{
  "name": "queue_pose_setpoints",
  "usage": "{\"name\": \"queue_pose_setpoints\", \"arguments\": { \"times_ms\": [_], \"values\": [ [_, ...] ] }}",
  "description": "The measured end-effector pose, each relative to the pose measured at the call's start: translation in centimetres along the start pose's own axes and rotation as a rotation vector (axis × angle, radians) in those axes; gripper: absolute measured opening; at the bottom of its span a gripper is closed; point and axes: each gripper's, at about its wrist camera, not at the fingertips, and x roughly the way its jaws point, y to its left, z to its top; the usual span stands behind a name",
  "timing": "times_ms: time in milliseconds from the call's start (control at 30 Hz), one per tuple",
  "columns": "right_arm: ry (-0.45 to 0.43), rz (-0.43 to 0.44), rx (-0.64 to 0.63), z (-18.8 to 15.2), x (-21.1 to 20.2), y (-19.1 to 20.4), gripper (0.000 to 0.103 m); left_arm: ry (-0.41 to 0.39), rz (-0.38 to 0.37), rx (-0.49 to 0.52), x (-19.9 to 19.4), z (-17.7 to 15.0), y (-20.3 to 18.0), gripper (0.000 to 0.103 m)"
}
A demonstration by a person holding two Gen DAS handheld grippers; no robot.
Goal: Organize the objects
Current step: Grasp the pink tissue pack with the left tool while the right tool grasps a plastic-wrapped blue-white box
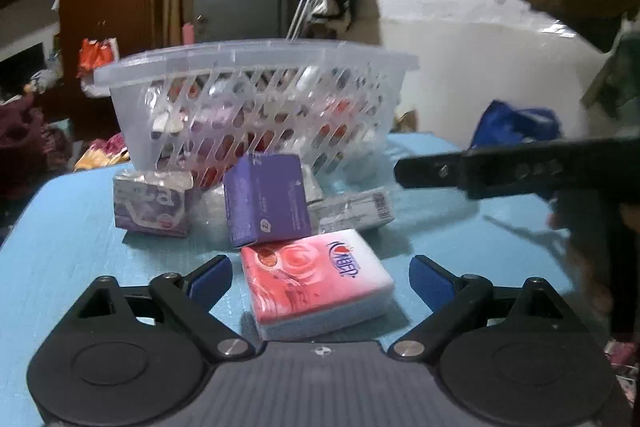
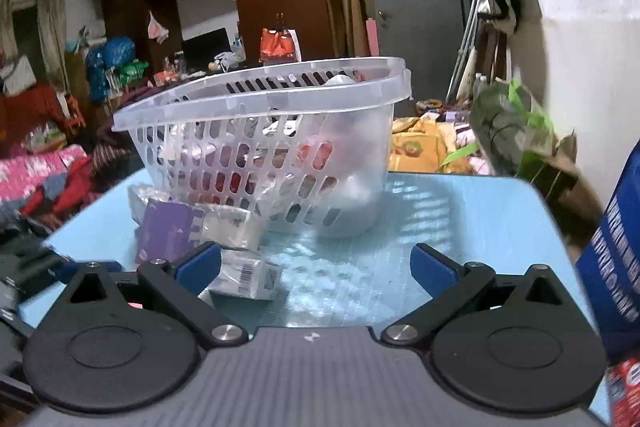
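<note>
**A:** What's the biggest thing there?

**B:** The light blue surface (image 1: 60, 255), smooth, with a rounded corner. On it stands a clear plastic basket (image 1: 256, 107) with slotted walls and a broad rim. It sits tilted, one side propped on the packs in front of it, and its long axis runs left to right in both wrist views. Red and white items show through the slots, too blurred to name.

**A:** And the packs?

**B:** Four crowd the basket's near side. A purple box (image 1: 266, 199) leans upright against it, long axis roughly vertical, small white print I cannot read. To its left is a purple and white wrapped pack (image 1: 152, 203), crinkly film. To its right a clear-wrapped white pack (image 1: 352, 209) lies flat, long axis left to right, with a barcode at its right end. Nearest the left camera lies a pink and white tissue pack (image 1: 316, 287), soft and rectangular, flat on the surface, its long axis running away from the camera and slightly left. Its blue lettering is sideways and I cannot make out the word.

**A:** The claws?

**B:** The left claw (image 1: 320, 279) is spread wide, blue pads either side of the pink pack without touching it. The right claw (image 2: 316, 267) is also spread, nothing between the fingers; a white barcoded pack (image 2: 248, 277) lies just by its left pad.

**A:** Anything else?

**B:** A dark blue bag (image 2: 616, 267) with white lettering at the right edge, illegible.
</note>
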Motion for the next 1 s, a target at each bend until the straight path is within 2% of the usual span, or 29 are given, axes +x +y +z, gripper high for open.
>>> {"name": "queue_pose_setpoints", "arguments": {
  "times_ms": [33, 67, 167, 267, 400, 467, 700, 767, 833, 933, 1000],
  "values": [
    [0.005, 0.004, -0.002, -0.2, 0.0, 0.1, 0.103, 0.016, 0.002, 0.003, 0.4, -0.4, 0.0, 0.083],
    [0.012, 0.004, -0.009, -0.2, 0.1, 0.4, 0.103, 0.012, 0.002, 0.002, 0.3, -0.6, 0.1, 0.082],
    [0.041, 0.017, -0.029, -0.9, 0.4, 1.5, 0.103, -0.028, -0.014, -0.03, -1.5, -1.5, 1.5, 0.082],
    [0.073, 0.054, -0.056, -1.3, 1.1, 3.0, 0.103, -0.068, 0.024, -0.051, -3.5, -2.6, 3.6, 0.082],
    [0.129, 0.093, -0.115, -1.9, 2.4, 4.9, 0.103, -0.08, 0.024, -0.103, -4.6, -3.5, 6.2, 0.082],
    [0.156, 0.087, -0.14, -2.1, 2.8, 5.6, 0.099, -0.083, 0.024, -0.122, -4.8, -4.0, 6.7, 0.082],
    [0.172, 0.078, -0.121, -2.0, 3.3, 5.3, 0.093, -0.089, -0.002, -0.153, -4.3, -4.0, 7.4, 0.082],
    [0.176, 0.077, -0.123, -1.9, 3.5, 5.4, 0.089, -0.092, -0.006, -0.152, -4.2, -4.1, 7.4, 0.082],
    [0.171, 0.066, -0.134, -2.0, 3.4, 5.5, 0.077, -0.097, -0.011, -0.156, -4.2, -4.2, 7.5, 0.082],
    [0.162, 0.075, -0.128, -2.1, 3.0, 5.4, 0.076, -0.105, -0.019, -0.161, -4.4, -4.4, 7.6, 0.082],
    [0.126, 0.096, -0.094, -2.1, 2.4, 4.7, 0.076, -0.111, -0.031, -0.166, -4.5, -4.5, 7.8, 0.082]
  ]
}}
